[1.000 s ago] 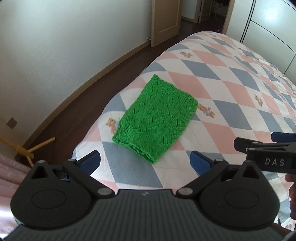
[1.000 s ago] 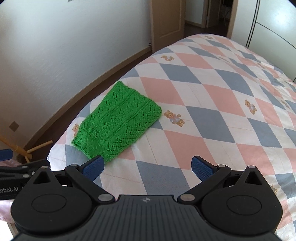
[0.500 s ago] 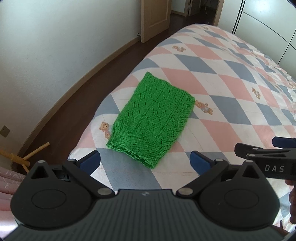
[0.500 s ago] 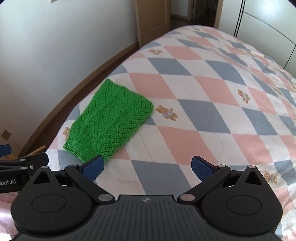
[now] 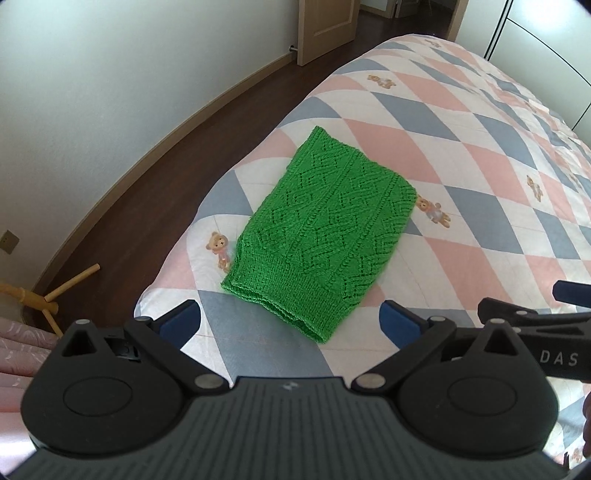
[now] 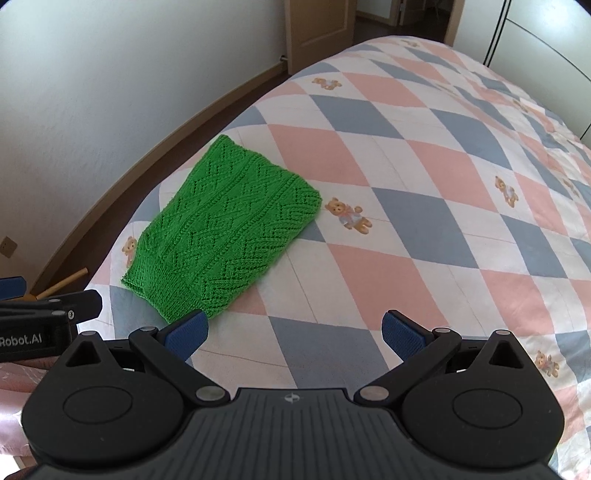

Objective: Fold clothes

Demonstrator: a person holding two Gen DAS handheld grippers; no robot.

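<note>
A green knitted garment [image 5: 325, 236] lies folded into a flat rectangle near the corner of the bed; it also shows in the right wrist view [image 6: 225, 229]. My left gripper [image 5: 290, 323] is open and empty, hovering just short of the garment's near ribbed edge. My right gripper [image 6: 293, 334] is open and empty, to the right of the garment's near corner. Each gripper shows at the edge of the other's view, the right one [image 5: 532, 317] and the left one [image 6: 51, 310].
The bed carries a pink, blue and white diamond quilt [image 6: 424, 206] with teddy bear prints. A dark wood floor [image 5: 155, 147] and white wall run along the left. A wooden stand [image 5: 40, 299] sits on the floor. A door [image 5: 325, 26] and wardrobe [image 6: 546, 40] stand behind.
Both grippers have drawn back and risen slightly; the garment sits a little farther off and more centred in the left view. Jaws stay open. The garment has not moved.
</note>
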